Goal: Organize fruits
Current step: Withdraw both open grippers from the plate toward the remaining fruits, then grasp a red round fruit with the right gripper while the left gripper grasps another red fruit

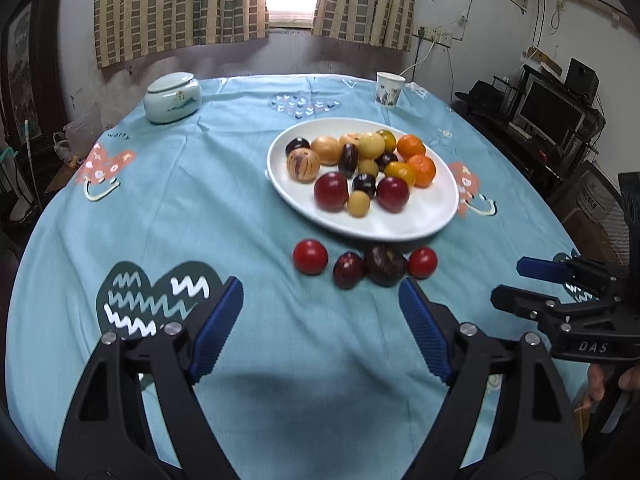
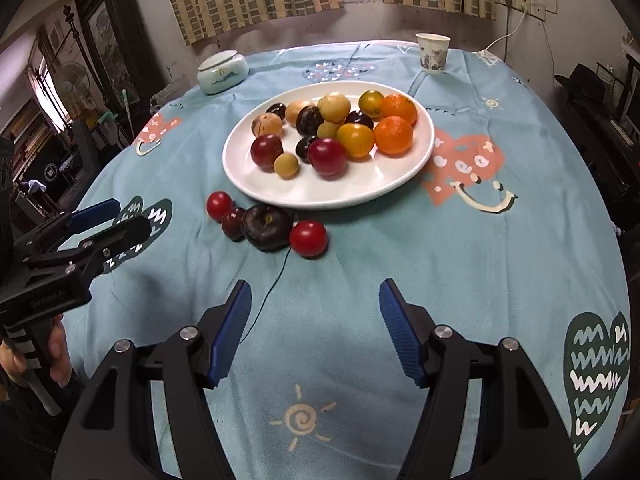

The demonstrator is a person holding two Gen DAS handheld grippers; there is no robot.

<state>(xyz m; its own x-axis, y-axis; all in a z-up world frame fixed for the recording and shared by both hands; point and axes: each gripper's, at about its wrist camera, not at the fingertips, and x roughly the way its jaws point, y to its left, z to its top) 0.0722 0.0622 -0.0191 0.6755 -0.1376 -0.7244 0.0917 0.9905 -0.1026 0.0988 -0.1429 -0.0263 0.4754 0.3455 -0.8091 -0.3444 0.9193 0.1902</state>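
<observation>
Left wrist: oval plate [image 1: 362, 226] of fruit runs left-right

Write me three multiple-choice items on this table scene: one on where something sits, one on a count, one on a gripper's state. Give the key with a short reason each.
1. Where does the paper cup stand?
A. On the white plate
B. On the tablecloth beyond the plate, at the table's far edge
C. Between the left gripper's fingers

2. How many fruits lie on the tablecloth in front of the white plate?
A. Two
B. Four
C. Seven

3. How is the left gripper?
A. Open, nothing between its fingers
B. Shut on a tomato
C. Shut on the cup

Key: B, the cup sits on cloth past the plate; B, two red tomatoes and two dark fruits form a row; A, its blue pads stand apart over bare cloth.
</observation>
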